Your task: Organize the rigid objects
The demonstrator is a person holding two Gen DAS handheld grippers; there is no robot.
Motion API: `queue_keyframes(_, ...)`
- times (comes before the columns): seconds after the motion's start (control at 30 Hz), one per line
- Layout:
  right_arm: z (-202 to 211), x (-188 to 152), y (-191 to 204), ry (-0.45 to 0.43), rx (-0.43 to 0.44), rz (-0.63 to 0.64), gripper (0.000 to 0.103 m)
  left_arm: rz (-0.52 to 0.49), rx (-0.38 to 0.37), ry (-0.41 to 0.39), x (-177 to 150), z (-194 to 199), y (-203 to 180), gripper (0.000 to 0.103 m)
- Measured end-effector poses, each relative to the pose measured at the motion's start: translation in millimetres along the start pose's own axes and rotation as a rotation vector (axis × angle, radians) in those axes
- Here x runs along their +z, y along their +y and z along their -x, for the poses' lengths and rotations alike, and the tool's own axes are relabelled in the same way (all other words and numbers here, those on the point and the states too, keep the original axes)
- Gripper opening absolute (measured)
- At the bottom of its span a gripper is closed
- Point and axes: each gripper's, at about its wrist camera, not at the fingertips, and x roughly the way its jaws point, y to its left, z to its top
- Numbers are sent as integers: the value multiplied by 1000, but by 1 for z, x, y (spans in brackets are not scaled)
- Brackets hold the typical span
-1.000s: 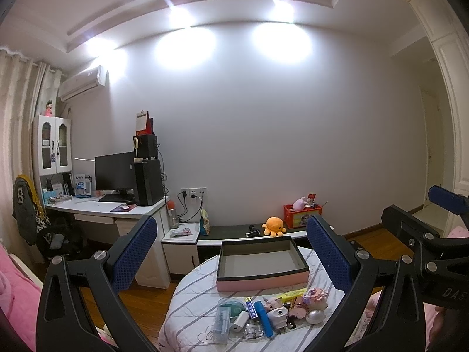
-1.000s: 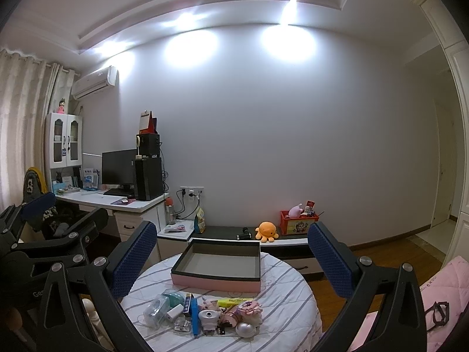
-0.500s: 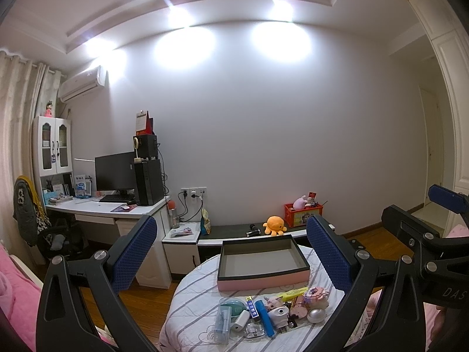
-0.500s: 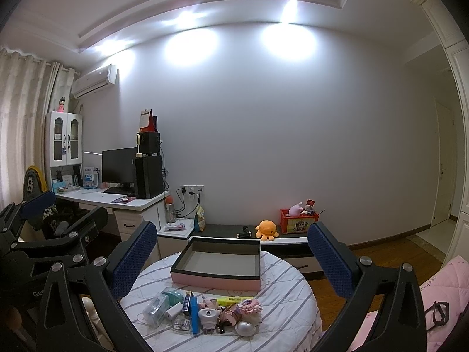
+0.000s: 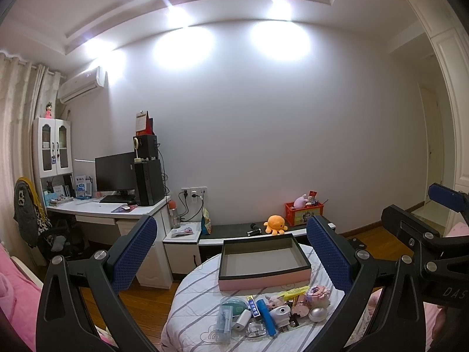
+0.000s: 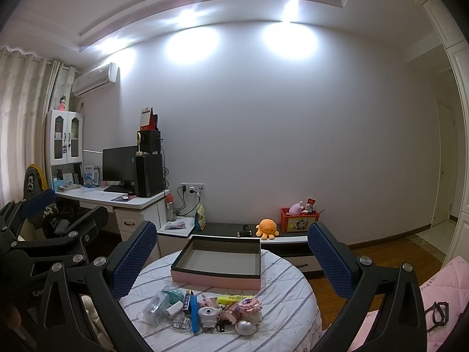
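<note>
An empty pink box with a dark rim (image 5: pixel 263 259) (image 6: pixel 218 259) sits at the far side of a small round table with a striped cloth (image 5: pixel 190 299) (image 6: pixel 290 302). In front of it lies a heap of small objects (image 5: pixel 269 308) (image 6: pixel 205 308): a blue stick (image 5: pixel 266 312), a silver round case (image 6: pixel 245 326), a yellow marker (image 6: pixel 234 298), a clear plastic case (image 5: pixel 224 319). My left gripper (image 5: pixel 231 258) is open and empty, held above and before the table. My right gripper (image 6: pixel 231 259) is open and empty at a like height.
A white desk with a monitor and PC tower (image 5: pixel 117 205) stands left. A low dark bench (image 6: pixel 228 228) behind the table holds an orange plush octopus (image 6: pixel 265 228) and a red toy crate (image 6: pixel 297 220). Pink bedding (image 6: pixel 439 299) lies right. The floor is wood.
Both views have shifted only slightly; the table and box sit a little lower and closer. Both grippers stay open and empty.
</note>
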Motion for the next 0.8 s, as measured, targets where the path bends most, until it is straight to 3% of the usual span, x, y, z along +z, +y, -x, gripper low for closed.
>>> queue_keyframes(0.8, -3, -1, -1, 20, -2, -3, 103, -10, -2, -2, -1, 4, 4, 103)
